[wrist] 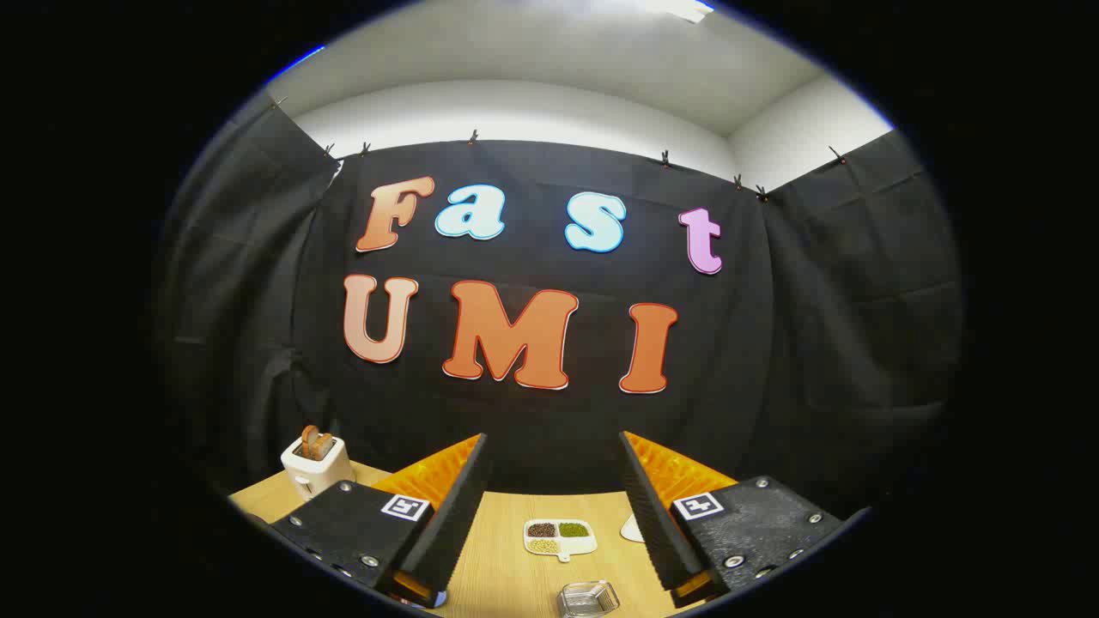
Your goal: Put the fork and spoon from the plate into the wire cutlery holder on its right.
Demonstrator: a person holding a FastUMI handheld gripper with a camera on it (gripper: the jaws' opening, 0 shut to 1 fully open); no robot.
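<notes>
My gripper (554, 515) is held level and high above the pale wood-grain table (506, 575), fingers spread wide and holding nothing, probably to survey before reaching. Between them, a little ahead, lies a white divided dish (558, 538) of dry grains, with a square clear-glass dish (588, 598) nearer me. A white curved rim (633, 530), perhaps the plate, peeks from behind my right finger; I cannot make out fork, spoon or wire holder, and a boxy white toaster (316, 465) stands beyond my left finger.

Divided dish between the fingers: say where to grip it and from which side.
Best take the divided dish by the small tab on its near rim, coming low from the near side over the glass dish: the tab juts toward the open claw. Keep it level; its compartments hold loose beans.
</notes>
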